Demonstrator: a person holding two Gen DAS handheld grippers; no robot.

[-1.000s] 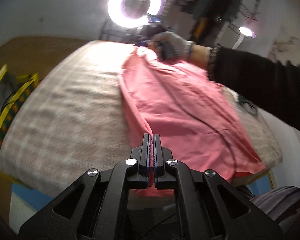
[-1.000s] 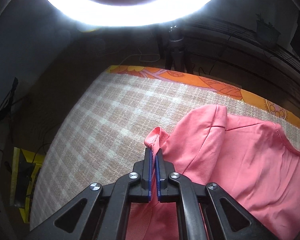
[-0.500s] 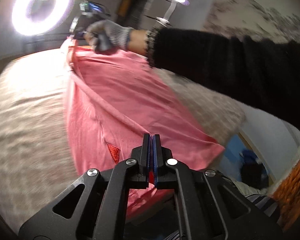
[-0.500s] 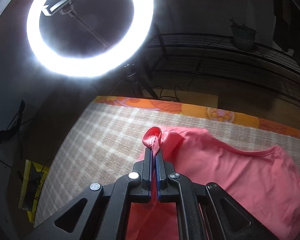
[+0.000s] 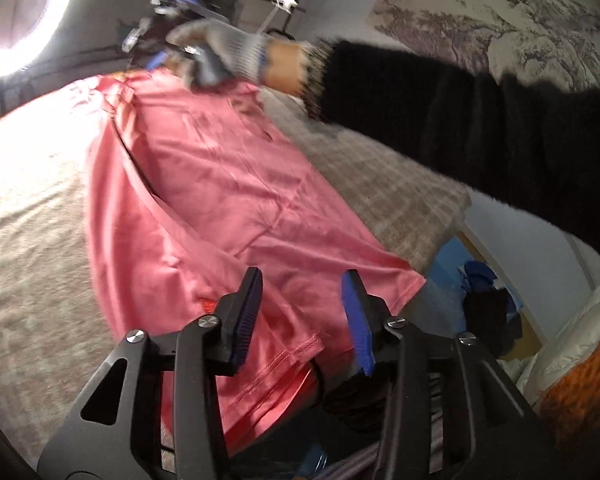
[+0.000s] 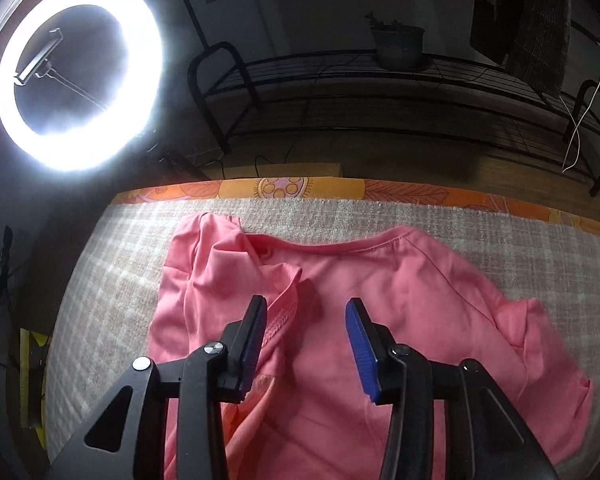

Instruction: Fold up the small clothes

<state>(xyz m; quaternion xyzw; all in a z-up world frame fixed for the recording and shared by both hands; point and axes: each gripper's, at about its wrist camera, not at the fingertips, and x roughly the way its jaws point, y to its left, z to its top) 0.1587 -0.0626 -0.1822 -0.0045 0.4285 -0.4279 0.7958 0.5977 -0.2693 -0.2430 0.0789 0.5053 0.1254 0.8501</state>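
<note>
A pink T-shirt (image 5: 228,184) lies spread on a checked beige blanket (image 5: 32,248), one side folded over the body. My left gripper (image 5: 302,280) hovers over the shirt's hem, its jaws opening and nothing pinched between the blue pads. In the right wrist view the same pink T-shirt (image 6: 380,280) shows its neckline at the far edge. My right gripper (image 6: 306,308) hangs just above the folded sleeve; its jaws are opening too, with the cloth lying loose below them. The left wrist view also catches the right gripper (image 5: 156,60) far off, held by a gloved hand (image 5: 220,56).
A bright ring light (image 6: 80,76) stands past the far left corner. An orange patterned cloth (image 6: 284,188) edges the blanket (image 6: 100,280). A black wire rack (image 6: 380,92) with a plant pot (image 6: 398,46) lines the wall. The person's black sleeve (image 5: 480,136) crosses over the blanket's right side.
Both grippers were shut on pink cloth and carried it sideways across the shirt. Both now stand open, and the released fold lies flat on the shirt.
</note>
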